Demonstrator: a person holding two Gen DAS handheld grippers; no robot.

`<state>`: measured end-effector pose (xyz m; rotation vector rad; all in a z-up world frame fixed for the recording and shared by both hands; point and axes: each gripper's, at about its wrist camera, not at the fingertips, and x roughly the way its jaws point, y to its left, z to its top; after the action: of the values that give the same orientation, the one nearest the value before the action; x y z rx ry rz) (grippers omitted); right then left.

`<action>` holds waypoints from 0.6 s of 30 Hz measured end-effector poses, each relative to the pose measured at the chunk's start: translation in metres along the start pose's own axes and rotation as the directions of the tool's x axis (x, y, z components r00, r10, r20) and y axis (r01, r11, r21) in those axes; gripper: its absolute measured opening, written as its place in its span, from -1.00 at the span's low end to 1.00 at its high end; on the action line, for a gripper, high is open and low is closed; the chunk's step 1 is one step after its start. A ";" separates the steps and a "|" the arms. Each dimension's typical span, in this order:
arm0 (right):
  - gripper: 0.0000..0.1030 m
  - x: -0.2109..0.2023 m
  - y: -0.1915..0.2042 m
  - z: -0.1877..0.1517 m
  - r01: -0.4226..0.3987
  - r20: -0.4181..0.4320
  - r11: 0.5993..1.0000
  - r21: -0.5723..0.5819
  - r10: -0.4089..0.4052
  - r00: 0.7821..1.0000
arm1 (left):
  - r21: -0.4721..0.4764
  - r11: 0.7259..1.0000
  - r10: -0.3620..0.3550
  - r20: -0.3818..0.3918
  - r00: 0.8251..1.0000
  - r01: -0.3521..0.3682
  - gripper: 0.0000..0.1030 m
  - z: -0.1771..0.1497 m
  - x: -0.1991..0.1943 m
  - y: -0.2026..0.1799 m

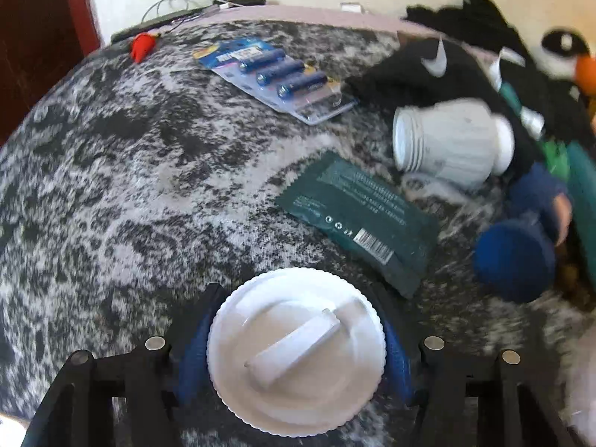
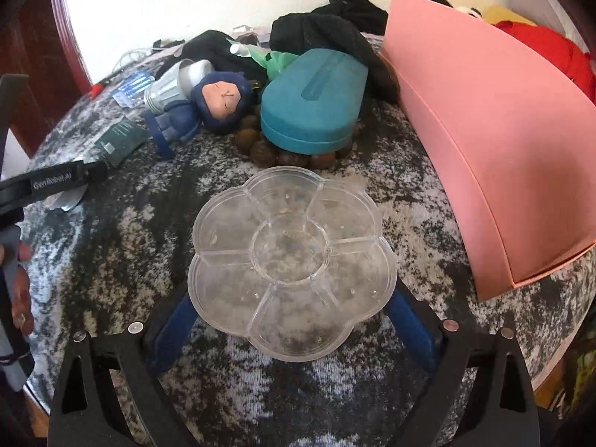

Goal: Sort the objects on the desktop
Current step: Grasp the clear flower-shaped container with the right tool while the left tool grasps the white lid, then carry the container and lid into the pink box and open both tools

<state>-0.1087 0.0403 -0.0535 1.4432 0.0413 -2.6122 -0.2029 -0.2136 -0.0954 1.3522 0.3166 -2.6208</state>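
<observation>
My left gripper (image 1: 296, 357) is shut on a round white ribbed lid (image 1: 296, 350) with a raised bar handle, held over the mottled grey cloth. My right gripper (image 2: 292, 320) is shut on a clear flower-shaped divided tray (image 2: 292, 260), its blue fingers (image 2: 171, 331) pressed against both sides. Ahead of the left gripper lie a dark green sachet (image 1: 357, 219), a blister pack of blue batteries (image 1: 279, 78), a white ribbed bulb base (image 1: 450, 141) and a blue doll (image 1: 521, 238). The doll (image 2: 212, 100) and a teal case (image 2: 313, 100) lie beyond the tray.
A pink box (image 2: 484, 141) stands at the right of the tray. Brown beads (image 2: 260, 149) lie under the teal case. Black clothing (image 2: 327, 29) is piled at the back. A red clip (image 1: 141, 46) and cables (image 1: 178, 3) lie at the far left edge. The left tool's arm (image 2: 48, 182) shows at left.
</observation>
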 end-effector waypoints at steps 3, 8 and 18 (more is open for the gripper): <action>0.88 -0.013 -0.002 -0.002 -0.015 0.022 1.000 -0.002 0.015 1.000 | -0.016 1.000 0.019 0.005 1.000 -0.019 0.25 -0.004 -0.015 0.005; 0.88 -0.049 -0.002 -0.008 -0.038 0.080 0.999 -0.027 0.040 0.996 | -0.012 1.000 0.029 0.049 0.998 -0.028 0.25 -0.021 -0.063 0.007; 0.89 -0.173 -0.033 -0.018 -0.034 0.288 0.997 -0.064 0.051 0.956 | 0.058 0.998 -0.044 0.167 0.985 0.035 0.25 -0.052 -0.172 -0.036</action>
<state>-0.0084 0.0959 0.0814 1.0175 0.0512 -2.7325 -0.0729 -0.1553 0.0202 1.1408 0.2514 -2.7723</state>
